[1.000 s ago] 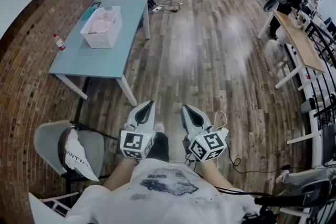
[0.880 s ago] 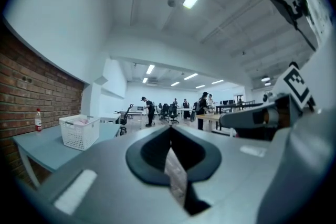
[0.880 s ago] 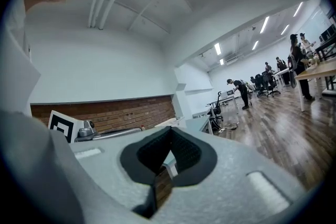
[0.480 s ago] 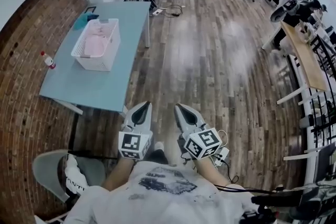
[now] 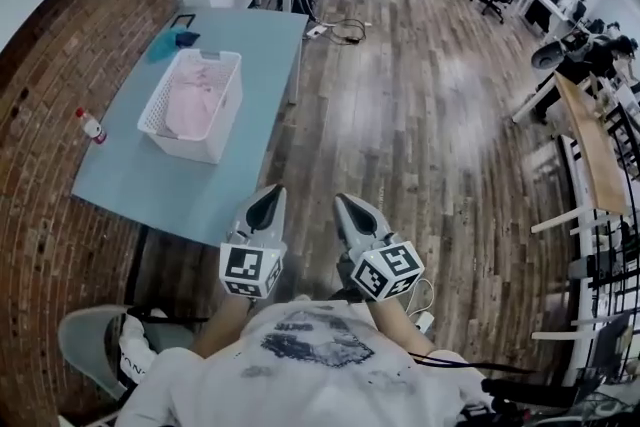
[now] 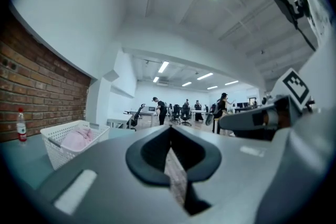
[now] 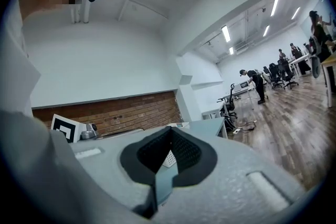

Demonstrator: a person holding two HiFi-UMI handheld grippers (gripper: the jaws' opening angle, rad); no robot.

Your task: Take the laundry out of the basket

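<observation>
A white slatted basket holding pink laundry stands on the light blue table at the left of the head view. In the left gripper view the basket and the pink laundry show at the lower left. My left gripper and right gripper are held side by side in front of my body, off the table's near right corner and well short of the basket. Both are shut with nothing in them. Through the right gripper's cutout a bit of the basket shows.
A small bottle with a red cap stands on the table's left edge by the brick wall, a teal item at its far end. A grey chair with a white garment sits at lower left. Desks, chairs and people fill the far room.
The table and basket have drawn nearer and lower in the head view as I walked toward them. Both grippers stayed shut and side by side in front of me.
</observation>
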